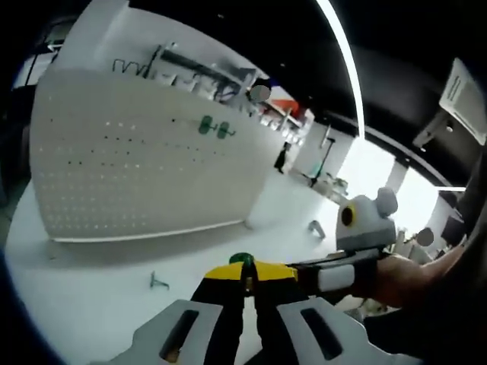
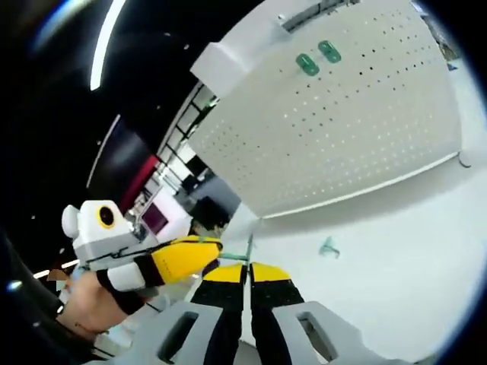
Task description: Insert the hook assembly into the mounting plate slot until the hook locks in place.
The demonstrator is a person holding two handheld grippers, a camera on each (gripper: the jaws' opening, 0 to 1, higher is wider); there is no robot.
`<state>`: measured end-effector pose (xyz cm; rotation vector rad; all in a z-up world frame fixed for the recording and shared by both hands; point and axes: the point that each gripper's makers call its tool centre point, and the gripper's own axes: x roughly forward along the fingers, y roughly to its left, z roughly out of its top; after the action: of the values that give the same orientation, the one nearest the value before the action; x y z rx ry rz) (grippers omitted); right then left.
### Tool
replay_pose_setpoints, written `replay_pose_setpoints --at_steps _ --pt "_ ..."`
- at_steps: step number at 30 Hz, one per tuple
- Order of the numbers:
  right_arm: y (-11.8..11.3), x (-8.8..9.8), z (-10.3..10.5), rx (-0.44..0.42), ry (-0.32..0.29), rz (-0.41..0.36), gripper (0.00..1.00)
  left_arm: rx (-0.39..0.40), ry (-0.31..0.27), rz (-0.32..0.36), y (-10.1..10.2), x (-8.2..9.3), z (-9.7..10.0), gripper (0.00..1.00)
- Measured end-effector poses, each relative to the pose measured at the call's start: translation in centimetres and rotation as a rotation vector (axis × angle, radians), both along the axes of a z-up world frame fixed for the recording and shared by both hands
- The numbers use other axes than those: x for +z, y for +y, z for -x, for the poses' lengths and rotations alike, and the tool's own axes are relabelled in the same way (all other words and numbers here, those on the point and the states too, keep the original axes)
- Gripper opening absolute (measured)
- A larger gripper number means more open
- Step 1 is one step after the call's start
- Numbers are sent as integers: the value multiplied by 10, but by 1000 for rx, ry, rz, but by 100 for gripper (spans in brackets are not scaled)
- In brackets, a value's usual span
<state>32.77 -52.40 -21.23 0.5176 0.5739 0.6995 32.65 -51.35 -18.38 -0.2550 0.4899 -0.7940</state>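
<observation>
Left gripper view
Pegboard (image 1: 152, 152): a white perforated mounting plate standing upright on the white bench (image 1: 91, 296), which serves as the landmark here.
Mounted hooks (image 1: 213, 127): two green pieces already hanging on the pegboard, toward its upper far side.
Loose hook (image 1: 158, 282): a small green one lying on the bench in front of the pegboard, apart from it.
Grey clip (image 1: 316, 228): on the bench past the pegboard's far end.
Left gripper (image 1: 245, 283): yellow-tipped fingers brought together on a green hook assembly (image 1: 242, 260), held in front of the pegboard and clear of it.
Right gripper (image 1: 335, 274): comes in from the side, its tip meeting the same green piece; a hand (image 1: 399, 277) holds it.

Right gripper view
Pegboard (image 2: 335, 129): tilted across the view, two green hooks (image 2: 318, 58) near its top edge.
Loose hook (image 2: 329, 246): on the bench (image 2: 396, 281) below the pegboard's lower edge.
Right gripper (image 2: 246, 268): fingers pressed together on a thin green stem (image 2: 249, 247), short of the pegboard.
Left gripper (image 2: 179, 262): just beside it, touching at the tips.
</observation>
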Motion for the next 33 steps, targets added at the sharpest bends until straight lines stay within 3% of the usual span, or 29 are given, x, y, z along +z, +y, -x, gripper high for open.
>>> replay_pose_setpoints --at_steps 4,9,18,24,33 --pt "-5 1 -4 -14 -36 47 0 -2 -1 -23 0 -3 1 6" --pt "-9 7 -9 -4 -150 188 0 23 28 -3 -1 -4 0 25" --pt "-3 18 -9 43 -274 311 0 30 28 18 -1 0 -3 20" --pt "0 22 -8 51 -306 302 0 36 57 124 -1 10 -3 16" --pt "5 35 -3 66 -408 360 0 56 91 189 3 11 -6 9"
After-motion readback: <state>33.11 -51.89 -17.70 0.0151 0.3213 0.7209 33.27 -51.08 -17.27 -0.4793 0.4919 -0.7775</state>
